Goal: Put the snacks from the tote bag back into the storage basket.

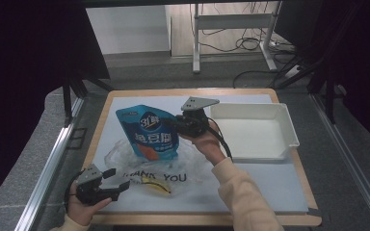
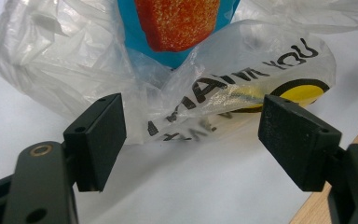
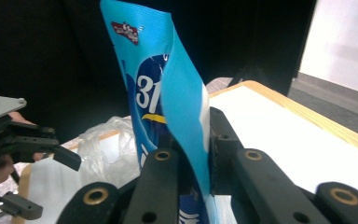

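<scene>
So the right claw [image 1: 177, 124] is clamped on the edge of the blue pouch [image 1: 148, 132], jaws pinched tight on the film, holding it upright over the clear bag [image 1: 139, 163] in the middle of the tabletop [image 1: 270, 185]. The pouch's bottom sits in the crumpled plastic. The left claw [image 1: 116, 179] is down near the front left corner, jaws spread wide with nothing in them, pointing at the bag's THANK YOU print and just short of it. A white tray [image 1: 289, 126] sits off to the right, well apart from the pouch
</scene>
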`<action>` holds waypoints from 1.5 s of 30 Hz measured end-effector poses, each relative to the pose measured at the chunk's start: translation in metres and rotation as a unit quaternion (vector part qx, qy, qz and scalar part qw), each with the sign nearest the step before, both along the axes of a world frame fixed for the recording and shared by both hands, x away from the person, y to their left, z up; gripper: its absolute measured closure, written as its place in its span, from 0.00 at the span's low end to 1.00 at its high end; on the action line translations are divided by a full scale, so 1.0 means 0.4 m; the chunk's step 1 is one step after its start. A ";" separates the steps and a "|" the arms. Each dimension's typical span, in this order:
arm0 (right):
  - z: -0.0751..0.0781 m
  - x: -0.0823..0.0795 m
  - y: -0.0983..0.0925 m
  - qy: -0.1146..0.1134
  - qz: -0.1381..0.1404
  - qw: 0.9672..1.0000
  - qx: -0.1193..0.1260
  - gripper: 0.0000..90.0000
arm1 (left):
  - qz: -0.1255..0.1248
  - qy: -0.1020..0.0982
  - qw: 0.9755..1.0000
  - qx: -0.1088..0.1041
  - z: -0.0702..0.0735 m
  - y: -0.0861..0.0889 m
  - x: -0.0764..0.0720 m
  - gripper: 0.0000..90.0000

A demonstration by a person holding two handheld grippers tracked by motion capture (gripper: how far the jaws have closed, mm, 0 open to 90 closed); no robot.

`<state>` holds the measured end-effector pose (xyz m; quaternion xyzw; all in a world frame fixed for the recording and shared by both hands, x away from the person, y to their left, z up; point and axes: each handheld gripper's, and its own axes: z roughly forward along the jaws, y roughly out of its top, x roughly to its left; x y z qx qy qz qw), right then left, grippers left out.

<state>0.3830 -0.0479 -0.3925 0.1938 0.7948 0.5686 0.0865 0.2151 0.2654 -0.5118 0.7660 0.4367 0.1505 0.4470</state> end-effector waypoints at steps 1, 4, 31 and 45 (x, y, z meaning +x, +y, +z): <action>-0.001 0.002 -0.001 0.001 0.002 1.000 0.002 0.93 | 0.000 0.000 1.000 0.000 0.000 0.000 0.000 0.26; -0.003 0.006 -0.002 0.004 0.010 1.000 0.009 0.95 | -0.001 0.000 1.000 0.001 0.000 -0.001 0.000 0.26; -0.003 0.012 0.003 0.019 0.037 0.997 0.061 0.98 | -0.003 0.001 1.000 0.001 -0.001 -0.002 -0.001 0.26; 0.024 0.000 0.009 0.016 0.041 0.996 0.079 0.98 | -0.004 0.001 1.000 0.001 -0.001 -0.003 0.000 0.26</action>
